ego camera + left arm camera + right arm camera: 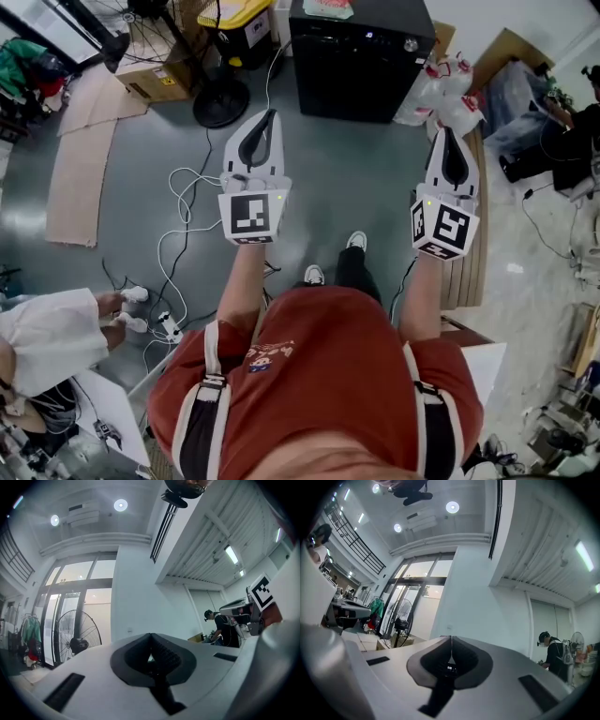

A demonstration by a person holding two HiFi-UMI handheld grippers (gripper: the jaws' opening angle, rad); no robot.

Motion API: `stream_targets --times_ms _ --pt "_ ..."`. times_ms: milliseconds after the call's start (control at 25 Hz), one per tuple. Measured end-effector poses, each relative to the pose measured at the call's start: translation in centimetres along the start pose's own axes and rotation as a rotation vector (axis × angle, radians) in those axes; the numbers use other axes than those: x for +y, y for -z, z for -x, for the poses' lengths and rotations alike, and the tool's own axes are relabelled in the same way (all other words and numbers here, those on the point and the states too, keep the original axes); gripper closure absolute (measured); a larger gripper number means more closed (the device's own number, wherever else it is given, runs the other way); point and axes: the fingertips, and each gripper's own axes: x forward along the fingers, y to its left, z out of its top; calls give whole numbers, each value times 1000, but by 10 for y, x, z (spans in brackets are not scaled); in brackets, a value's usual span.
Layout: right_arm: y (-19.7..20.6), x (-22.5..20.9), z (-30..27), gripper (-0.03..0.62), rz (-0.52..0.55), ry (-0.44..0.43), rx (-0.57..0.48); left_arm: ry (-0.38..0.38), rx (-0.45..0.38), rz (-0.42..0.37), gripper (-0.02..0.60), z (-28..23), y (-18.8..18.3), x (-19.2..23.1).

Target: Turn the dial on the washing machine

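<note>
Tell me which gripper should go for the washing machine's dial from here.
Right, probably. The dial sits at the right end of the washing machine top panel, nearer the right gripper than the left gripper. Both hang short of the machine with jaws shut, so it must open first.

Washing machine display [449, 668], lower centre, right gripper view: lit digits, too small to read.
Shirt print [270, 354], lower centre, head view: illegible.
Cardboard box sticker [165, 82], upper left, head view: illegible.
</note>
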Motion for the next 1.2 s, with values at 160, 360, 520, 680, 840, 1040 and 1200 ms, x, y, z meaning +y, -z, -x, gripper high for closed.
stream_targets --times_ms 160,360,520,680,840,1040,1200 --pt "10 -11 -18 583 -14 2 -1 8 8 -7 572 -23 7 -7" --pt "23 -35 -51 583 -35 2 -4 23 22 -22 572 -66 17 -21" --pt "39 -64 -86 583 -49 5 5 27 46 -15 572 -110 28 -35" --pt "54 -91 -124 583 -69 1 16 36 55 -14 572 -156 32 -51" --pt "64 -114 -159 583 -77 -15 19 21 59 -26 572 -194 35 -61" --pt "77 -138 -206 583 -96 -30 21 7 73 -34 572 -244 41 -69" --pt "91 -161 -237 583 -104 -43 31 11 92 -31 572 -283 50 -85"
